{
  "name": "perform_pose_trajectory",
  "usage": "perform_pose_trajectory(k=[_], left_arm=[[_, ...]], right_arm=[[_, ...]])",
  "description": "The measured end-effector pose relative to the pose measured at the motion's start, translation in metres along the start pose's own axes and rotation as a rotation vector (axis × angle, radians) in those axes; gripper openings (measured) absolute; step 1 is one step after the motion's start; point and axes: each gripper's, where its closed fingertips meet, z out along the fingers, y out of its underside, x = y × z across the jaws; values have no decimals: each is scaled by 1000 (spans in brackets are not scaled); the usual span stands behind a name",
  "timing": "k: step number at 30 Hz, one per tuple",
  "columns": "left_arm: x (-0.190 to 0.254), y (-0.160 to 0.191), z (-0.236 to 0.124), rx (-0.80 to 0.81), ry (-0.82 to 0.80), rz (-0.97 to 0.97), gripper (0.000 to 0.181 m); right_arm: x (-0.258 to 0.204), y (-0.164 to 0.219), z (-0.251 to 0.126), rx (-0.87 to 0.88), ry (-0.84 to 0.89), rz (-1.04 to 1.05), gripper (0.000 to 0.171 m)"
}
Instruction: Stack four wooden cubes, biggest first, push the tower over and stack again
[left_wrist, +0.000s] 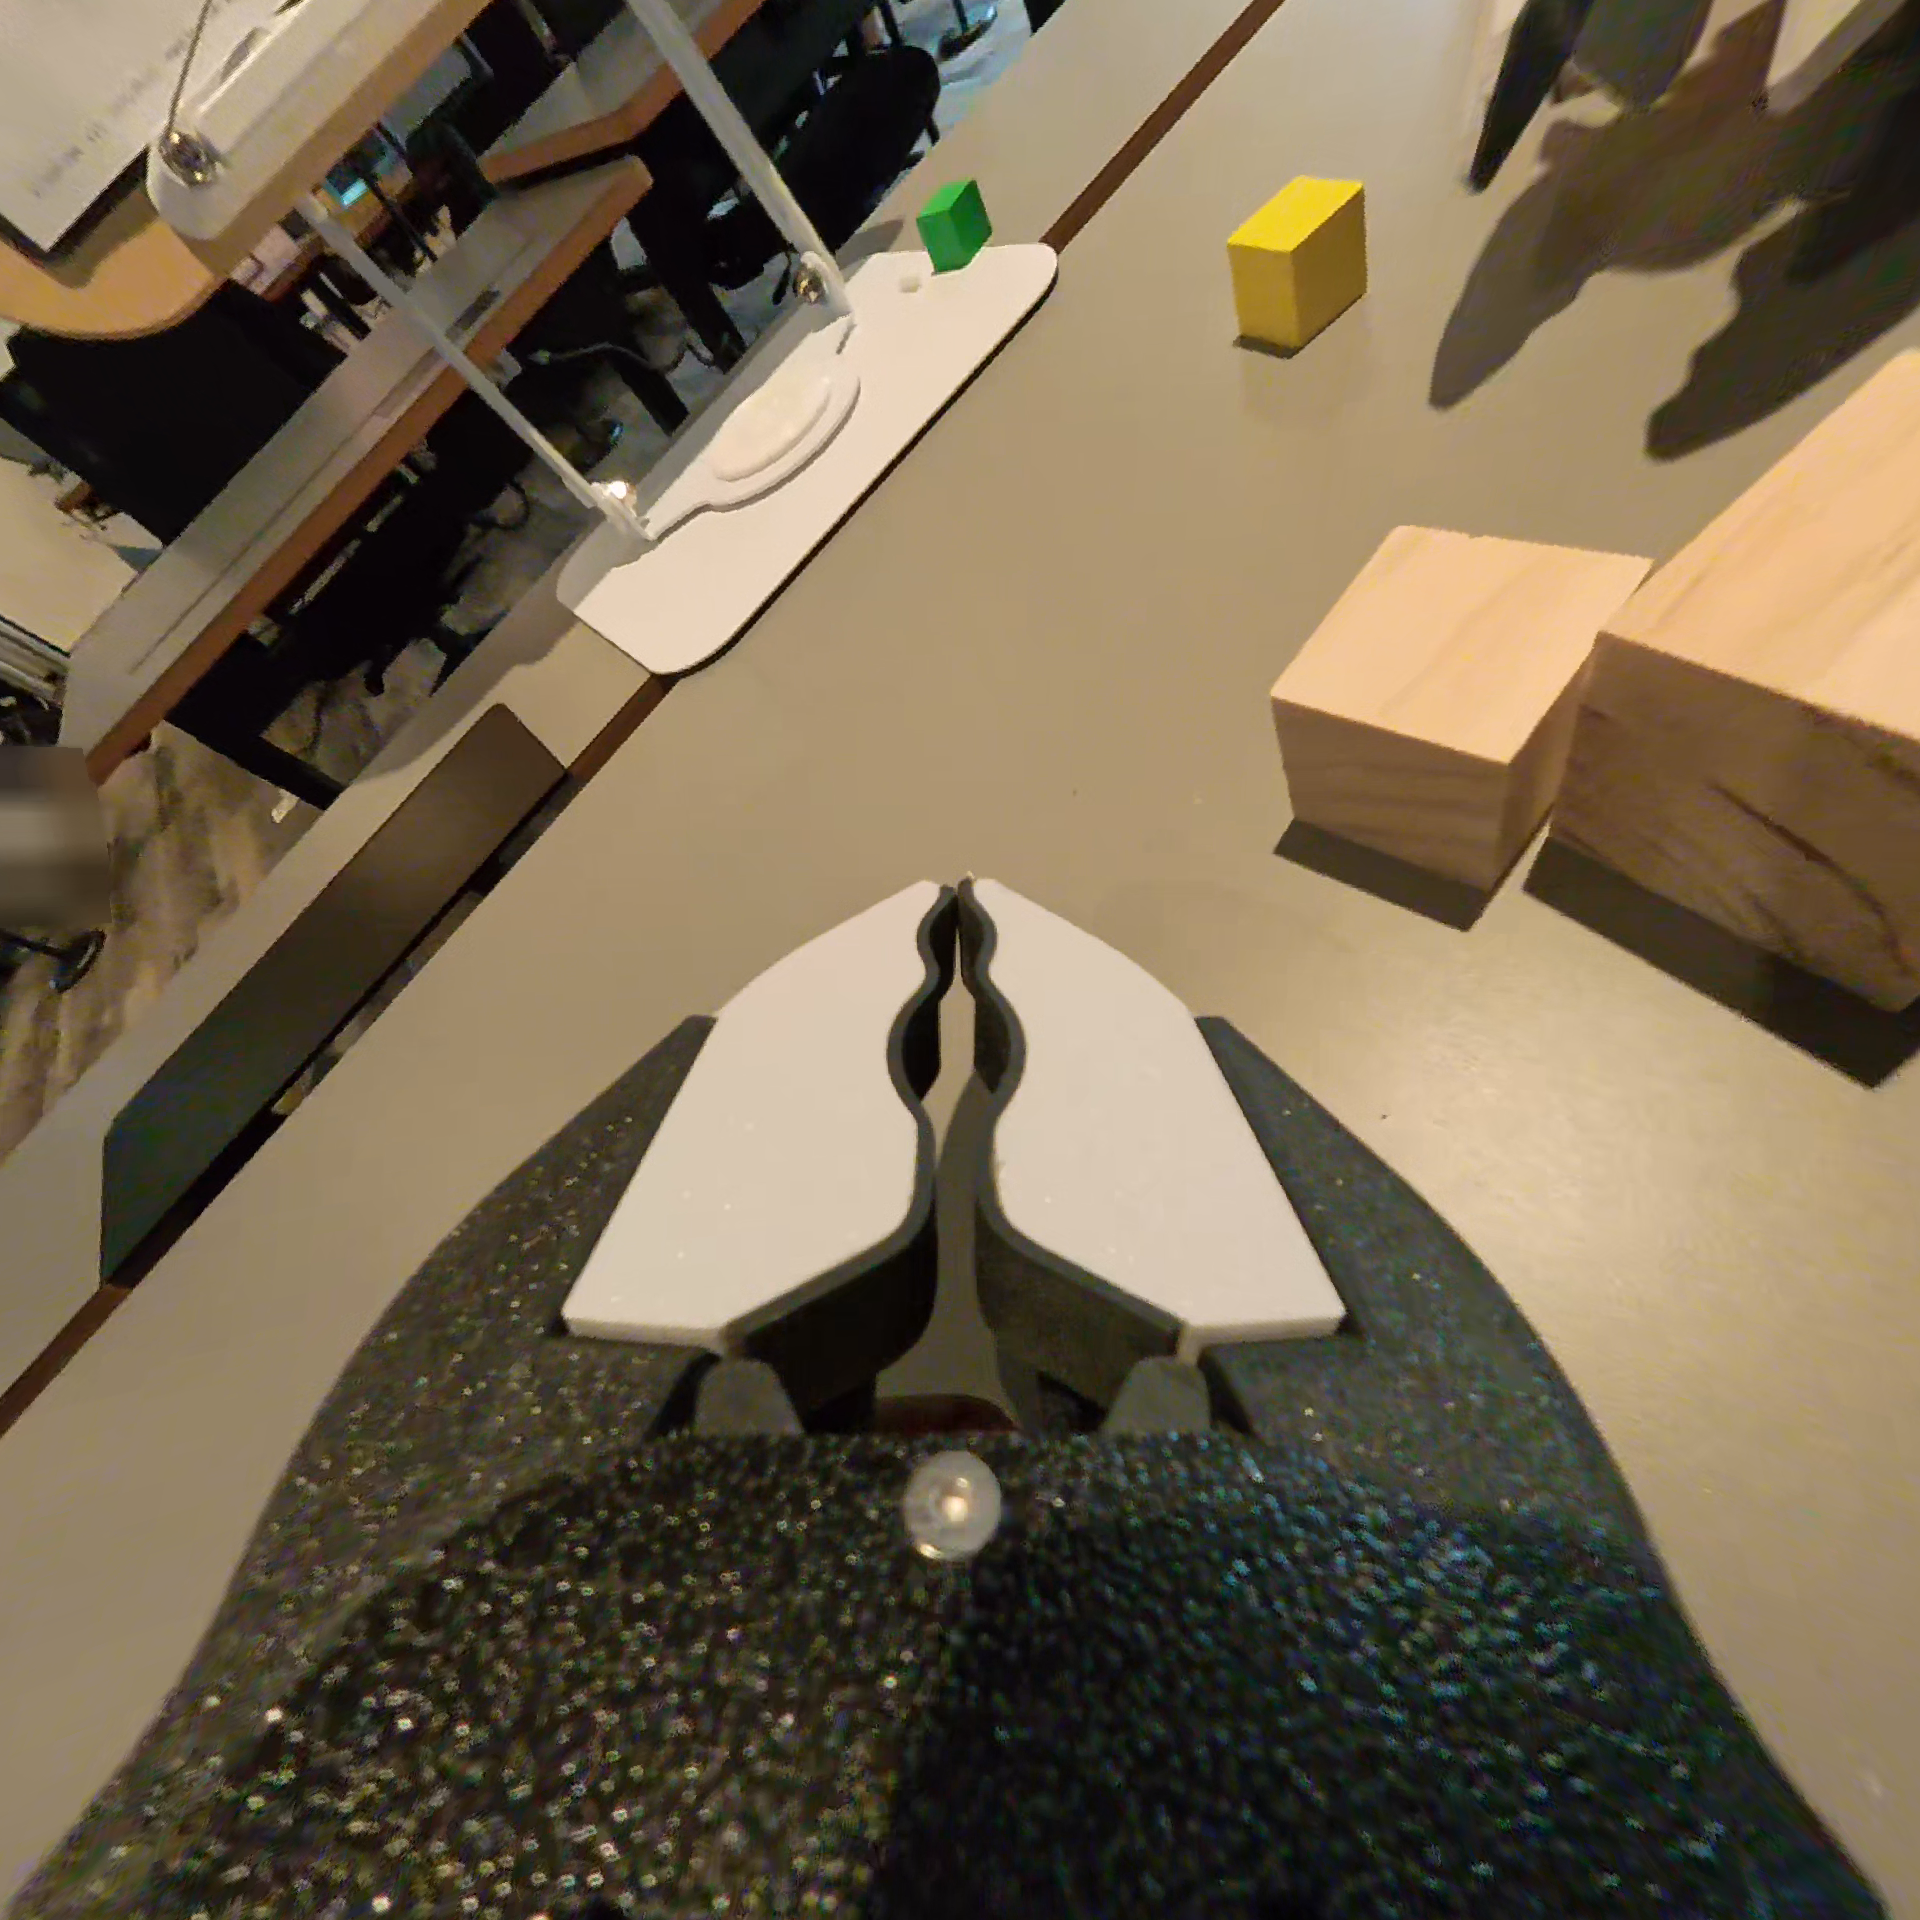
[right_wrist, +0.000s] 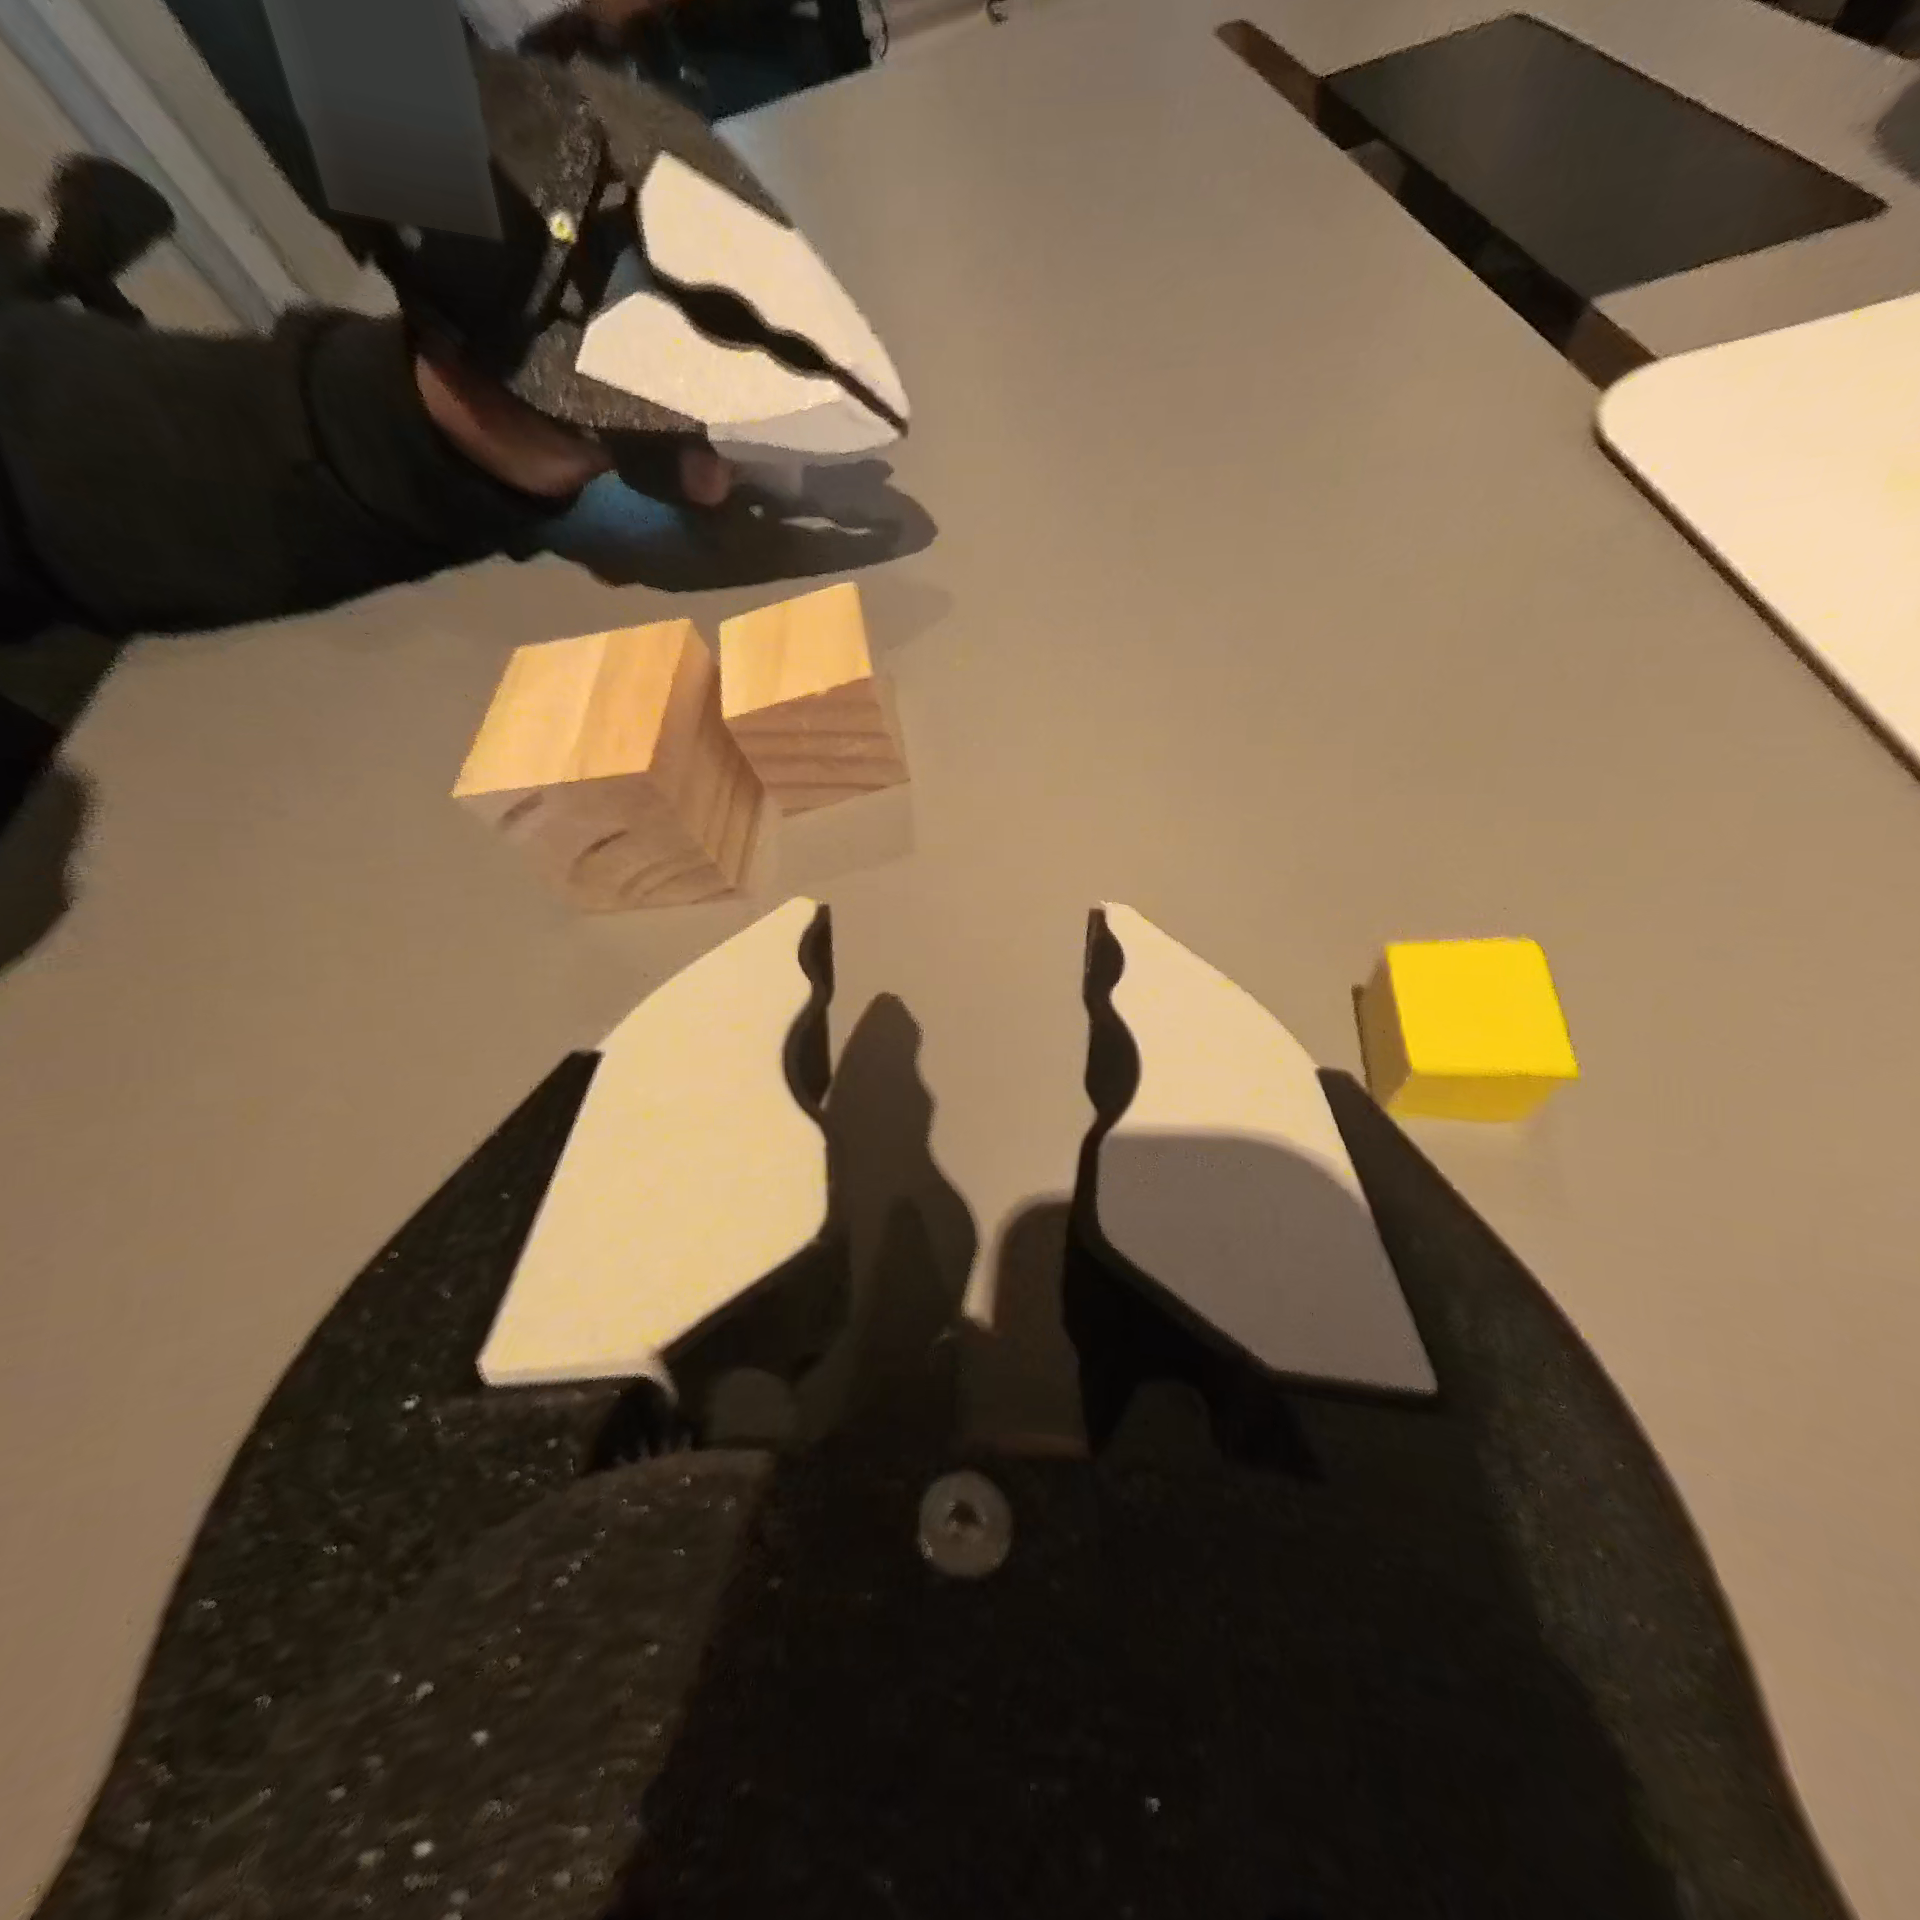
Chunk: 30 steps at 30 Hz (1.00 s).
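Yellow cube (right_wrist: 1470, 1023) lies just right of open right tongs (right_wrist: 956, 920).

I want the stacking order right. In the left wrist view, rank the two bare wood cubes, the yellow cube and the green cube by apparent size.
Largest to smallest as they look:
1. bigger wood cube, cut off by the frame edge
2. smaller wood cube, right beside it
3. yellow cube
4. green cube
Yellow and green sit farther from the camera, so their true sizes are less sure.

Largest wooden cube (left_wrist: 1756, 717): cut off by right edge, left wrist view. White lamp base (right_wrist: 1787, 520): cut off by right edge, right wrist view. Dark sleeve (right_wrist: 208, 457): runs off left edge. Far background desks (left_wrist: 312, 312): indistinct.
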Motion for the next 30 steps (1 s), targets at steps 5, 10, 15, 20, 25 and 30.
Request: perform_pose_trajectory(k=[5,10,15,20,25,30], left_arm=[[19,-17,-7,125,162,18,10],[25,-20,-12,155,237,7,16],[16,-22,-13,177,217,-56,16],[12,-24,-15,193,214,-92,16],[13,-23,-14,184,217,-81,16],[14,-21,-12,167,210,-64,15]], right_arm=[[-21,-15,28,-41,8,-152,47],[-17,-13,58,-133,55,-265,49],[-29,1,75,-219,42,-330,56],[-35,-2,83,-232,78,-364,64],[-30,-1,92,-240,100,-355,68],[-36,-5,99,-223,43,-345,50]])
